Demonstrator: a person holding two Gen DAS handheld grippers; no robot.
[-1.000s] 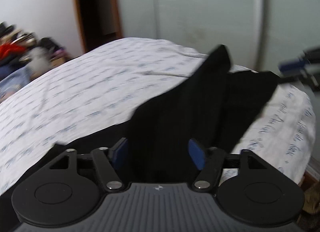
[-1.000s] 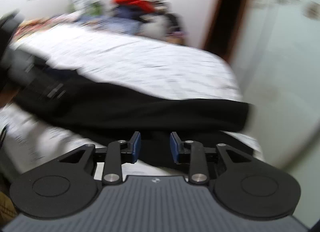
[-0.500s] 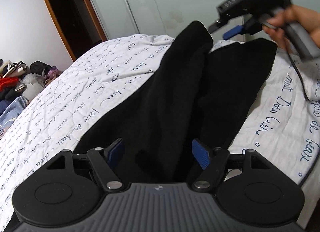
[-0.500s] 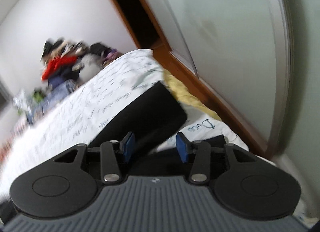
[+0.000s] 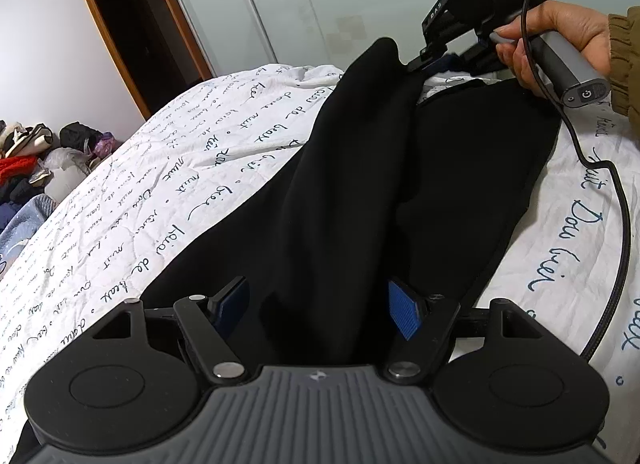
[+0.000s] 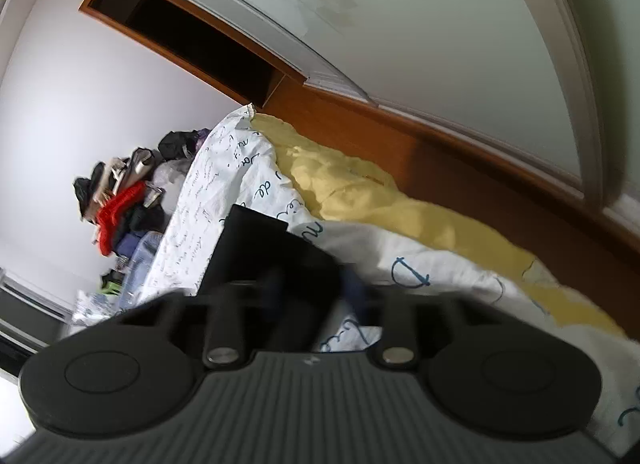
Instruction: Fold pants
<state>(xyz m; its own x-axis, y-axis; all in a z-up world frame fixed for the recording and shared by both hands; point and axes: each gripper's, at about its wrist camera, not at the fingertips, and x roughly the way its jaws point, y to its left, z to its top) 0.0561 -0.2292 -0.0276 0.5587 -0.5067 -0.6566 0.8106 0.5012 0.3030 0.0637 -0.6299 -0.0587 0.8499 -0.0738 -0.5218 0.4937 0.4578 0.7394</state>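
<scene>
Bed (image 5: 168, 183): white quilt with dark script; landmark for every entry below.
Pants (image 5: 360, 191): black, lying lengthwise on the bed, legs side by side, far ends near the bed's far edge.
Yellow sheet (image 6: 360, 191): at the bed's edge, against a wooden base.
Clothes pile (image 5: 28, 167): beyond the bed's left side, by the wall.
Left gripper (image 5: 320, 310): over the near end of the pants; jaws spread, blue pads clear of the cloth between them.
Right gripper (image 5: 430, 59): at the far end of the pants; jaws have just been closing, blurred in its own view; cloth sits at the fingers, pad contact not discernible.
Right hand (image 5: 560, 39): around the gripper handle.
</scene>
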